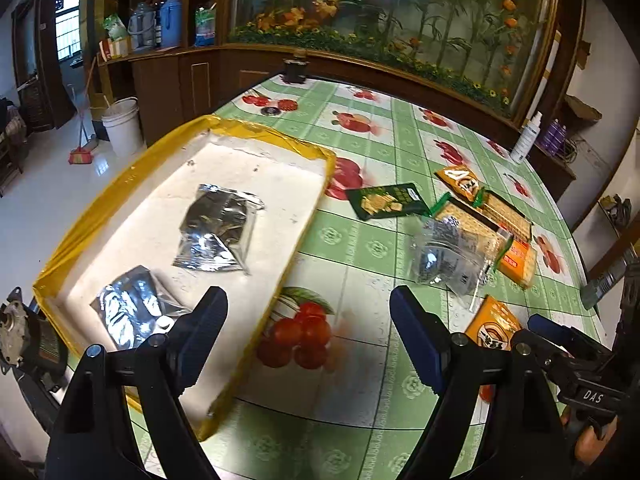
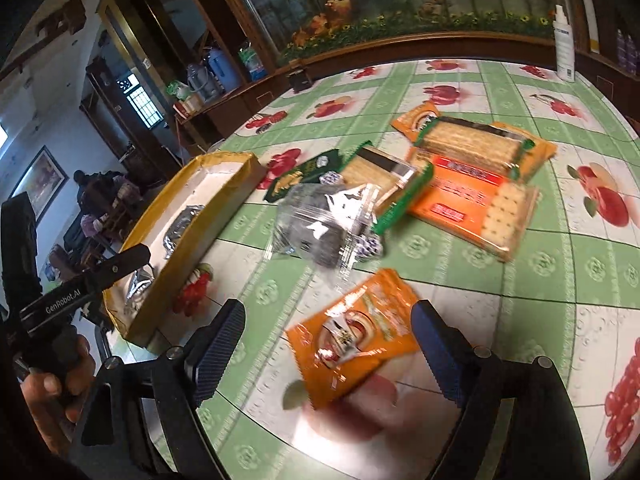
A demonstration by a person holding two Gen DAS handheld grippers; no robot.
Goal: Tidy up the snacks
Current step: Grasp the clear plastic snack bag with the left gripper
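A white tray with a yellow rim (image 1: 256, 136) lies at the table's left and holds two silver foil packets (image 1: 218, 228) (image 1: 128, 308); the tray also shows in the right wrist view (image 2: 188, 240). My left gripper (image 1: 308, 320) is open and empty over the tray's right edge. My right gripper (image 2: 332, 332) is open, its fingers on either side of a small orange snack packet (image 2: 356, 336) lying on the table. Beyond it lie a clear wrapped packet (image 2: 320, 228), cracker packs (image 2: 472, 200) and a dark green packet (image 1: 384, 200).
The table has a green checked cloth with fruit prints (image 1: 360, 248). A white spray bottle (image 2: 564, 48) stands at the far right edge. A small dark box (image 1: 295, 70) sits at the far edge. Wooden cabinets and a bucket (image 1: 122, 126) stand beyond.
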